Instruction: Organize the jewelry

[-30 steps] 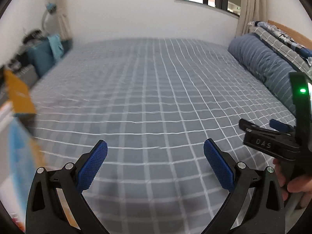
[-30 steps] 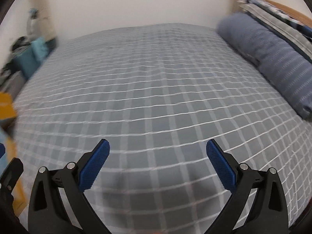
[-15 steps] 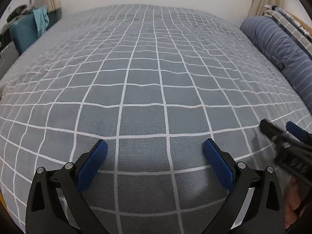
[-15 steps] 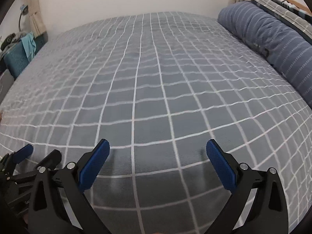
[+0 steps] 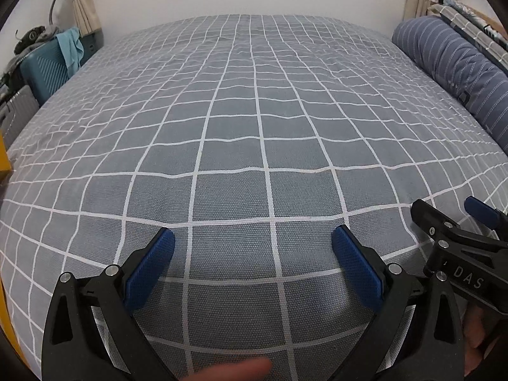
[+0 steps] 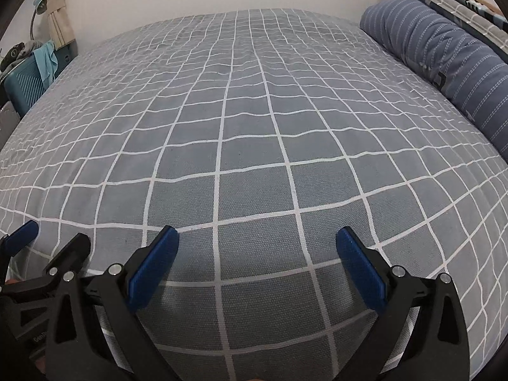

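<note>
- While both grippers hang low over the near edge of the bed (image 5: 254, 120), the left gripper (image 5: 253, 265) has its jaws spread wide, with nothing between the blue pads (image 5: 149, 273).
- Beside it, the right gripper (image 6: 257, 266) also has its jaws spread wide and empty, only the checked cover showing in the gap.
- From the left wrist view, the right gripper appears at the right edge, just beside the left one, with part of a hand (image 5: 476, 330) behind it.
- A grey bedcover with a white grid (image 6: 254, 127) fills both views; no jewelry can be seen anywhere on it.
- A blue striped bolster (image 6: 444, 54) lies along the right side of the bed.
- A teal suitcase (image 5: 41, 70) with a light blue cloth (image 5: 71, 47) draped over it stands past the bed's left side, near a curtain (image 5: 84, 3).
</note>
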The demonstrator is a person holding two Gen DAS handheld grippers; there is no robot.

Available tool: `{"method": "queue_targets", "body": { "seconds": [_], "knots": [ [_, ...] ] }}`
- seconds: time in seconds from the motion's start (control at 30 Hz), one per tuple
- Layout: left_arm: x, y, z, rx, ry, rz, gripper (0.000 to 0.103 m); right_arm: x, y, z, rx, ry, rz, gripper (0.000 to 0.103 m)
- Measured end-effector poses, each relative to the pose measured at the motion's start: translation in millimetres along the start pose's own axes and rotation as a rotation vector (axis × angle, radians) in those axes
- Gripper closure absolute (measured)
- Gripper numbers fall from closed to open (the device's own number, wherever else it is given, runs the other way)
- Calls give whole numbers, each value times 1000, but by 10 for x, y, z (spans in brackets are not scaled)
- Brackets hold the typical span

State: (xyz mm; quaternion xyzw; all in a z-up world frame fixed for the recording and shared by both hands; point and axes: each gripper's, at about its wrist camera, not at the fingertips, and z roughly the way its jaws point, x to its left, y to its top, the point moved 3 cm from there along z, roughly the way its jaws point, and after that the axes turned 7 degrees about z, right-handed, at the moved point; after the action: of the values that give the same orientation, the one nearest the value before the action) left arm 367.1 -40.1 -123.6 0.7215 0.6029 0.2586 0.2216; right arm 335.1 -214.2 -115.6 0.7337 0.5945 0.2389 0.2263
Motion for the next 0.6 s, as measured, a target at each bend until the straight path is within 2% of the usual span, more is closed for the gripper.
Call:
{"method": "queue_targets", "body": {
  "seconds": [0.6],
  "knots": [
    [4,-27,-31,-1,0,-3,5,6,-17,-8,0,3,3,7]
  ]
}}
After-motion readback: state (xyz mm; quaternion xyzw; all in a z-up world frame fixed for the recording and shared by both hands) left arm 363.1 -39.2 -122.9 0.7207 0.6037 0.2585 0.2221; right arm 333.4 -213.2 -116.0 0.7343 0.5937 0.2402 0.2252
